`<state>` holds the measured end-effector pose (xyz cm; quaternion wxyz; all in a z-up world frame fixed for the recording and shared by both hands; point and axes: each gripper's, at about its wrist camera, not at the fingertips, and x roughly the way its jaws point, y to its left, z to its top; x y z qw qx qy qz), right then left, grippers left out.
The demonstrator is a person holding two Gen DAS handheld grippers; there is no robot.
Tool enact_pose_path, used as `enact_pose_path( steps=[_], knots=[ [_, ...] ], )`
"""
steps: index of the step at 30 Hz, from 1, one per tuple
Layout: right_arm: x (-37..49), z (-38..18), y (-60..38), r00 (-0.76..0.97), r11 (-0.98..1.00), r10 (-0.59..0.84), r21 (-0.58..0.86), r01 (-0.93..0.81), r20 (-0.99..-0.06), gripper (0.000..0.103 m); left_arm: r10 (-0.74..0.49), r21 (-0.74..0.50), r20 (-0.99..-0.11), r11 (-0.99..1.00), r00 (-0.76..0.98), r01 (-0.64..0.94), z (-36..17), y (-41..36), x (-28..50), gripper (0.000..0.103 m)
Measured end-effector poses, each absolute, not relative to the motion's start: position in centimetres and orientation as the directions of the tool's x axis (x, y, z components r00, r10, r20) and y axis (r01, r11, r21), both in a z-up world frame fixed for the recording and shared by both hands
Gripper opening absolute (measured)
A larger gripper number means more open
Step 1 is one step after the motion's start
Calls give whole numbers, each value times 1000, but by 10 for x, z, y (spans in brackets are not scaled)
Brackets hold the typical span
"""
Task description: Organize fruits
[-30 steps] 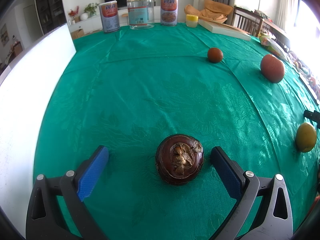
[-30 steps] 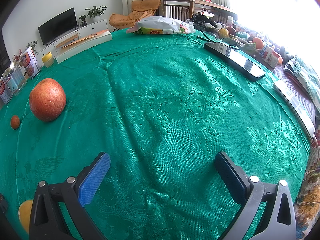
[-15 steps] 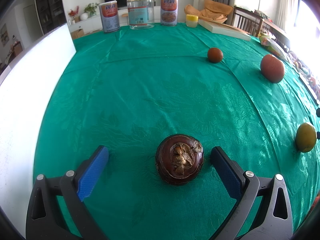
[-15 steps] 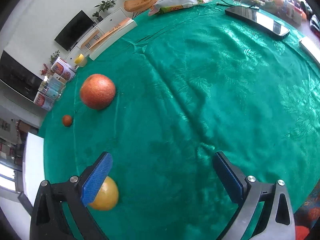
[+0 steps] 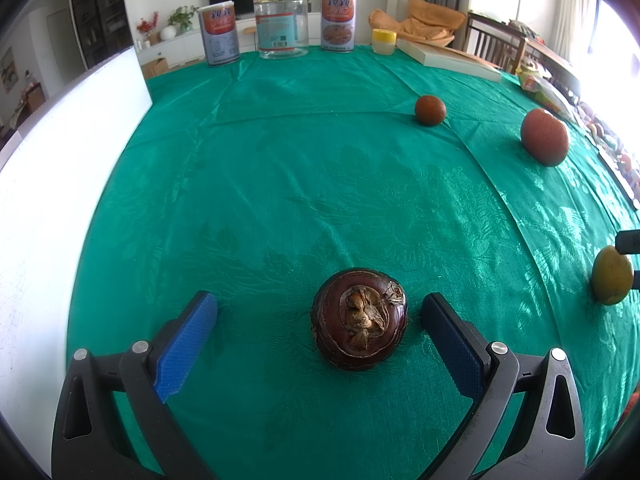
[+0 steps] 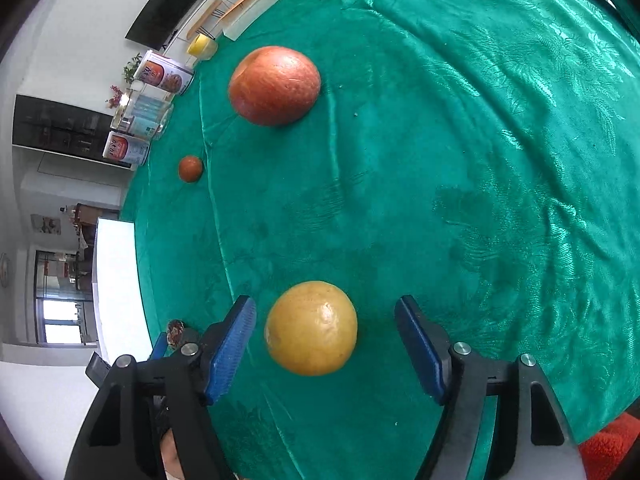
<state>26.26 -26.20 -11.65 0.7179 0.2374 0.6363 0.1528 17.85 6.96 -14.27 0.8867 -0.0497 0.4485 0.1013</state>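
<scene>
A dark brown mangosteen (image 5: 359, 319) lies on the green tablecloth between the fingers of my open left gripper (image 5: 320, 334), nearer the right finger and not touched. A yellow orange (image 6: 311, 328) lies between the fingers of my open right gripper (image 6: 326, 340), with gaps on both sides. It also shows at the right edge of the left wrist view (image 5: 612, 275). A big red apple (image 6: 274, 85) (image 5: 544, 137) and a small brown-orange fruit (image 6: 190, 168) (image 5: 430, 110) lie farther out on the cloth.
Two printed cans (image 5: 219, 35) (image 5: 338, 27) and a clear jar (image 5: 281, 25) stand at the table's far edge, with a small yellow cup (image 5: 383, 41) and a flat box (image 5: 448, 63) beside them. A white board (image 5: 60, 160) borders the left side.
My right gripper has swung left and tilted down, so the yellow orange now sits between its fingers. The left gripper and the mangosteen have not moved.
</scene>
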Motion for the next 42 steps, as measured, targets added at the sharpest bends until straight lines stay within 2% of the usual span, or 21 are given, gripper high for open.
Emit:
enact_pose_path(
  steps=[1,2,6,8,11,13,16,22,26,27,28,29,30,34,37,40,42],
  knots=[
    [262,-118,-257,126,844,523,533,63,-843,53,135,3,-805,975,577,-224,-143,70,179,102],
    [261,-116,-251,122,856,509,516,32,-852,52,135,3,-805,975,577,-224,-143,70,179,102],
    [240,-92,-220,217,917,388,351,-188,-896,51,135,3,-805,975,577,-224,-143,70,178,102],
    [221,-83,-200,314,908,363,257,-332,-877,51,135,3,-805,975,577,-224,-143,70,179,102],
    [194,-91,-172,454,876,290,42,-481,-843,51,134,2,-805,975,577,-224,-143,70,179,102],
    [183,-101,-168,480,861,285,2,-508,-830,51,127,-6,-805,975,580,-222,-142,70,178,102],
    [183,-100,-173,444,869,300,50,-492,-844,51,62,-40,-809,986,584,-161,-140,75,173,101],
    [182,-103,-180,377,878,314,115,-465,-871,51,-129,-204,-825,976,550,-77,-128,94,163,100],
    [187,-104,-181,331,884,316,149,-444,-889,51,-79,-104,-825,994,560,-14,-119,74,169,99],
    [189,-104,-181,323,885,316,154,-440,-892,51,-63,-78,-827,997,559,-3,-119,68,172,94],
    [189,-104,-182,318,886,316,159,-435,-894,51,-52,-55,-832,998,553,11,-119,62,174,83],
    [189,-104,-183,312,888,319,168,-428,-895,51,-43,-37,-846,999,531,21,-122,58,177,51],
    [189,-104,-184,306,890,322,177,-420,-896,51,-30,-21,-864,1000,503,23,-126,54,180,44],
    [183,-98,-187,292,897,326,196,-397,-899,50,-47,-59,-862,998,505,-7,-123,56,167,42],
    [172,-77,-171,256,861,397,261,-437,-882,50,-158,-200,-827,979,539,-21,-91,71,136,42],
    [157,-42,-128,213,786,489,321,-528,-846,50,-287,-362,-756,932,588,-10,-40,96,92,42],
    [145,-16,-88,168,707,562,366,-605,-810,50,-308,-420,-699,907,645,-22,-3,125,60,42]
  ],
)
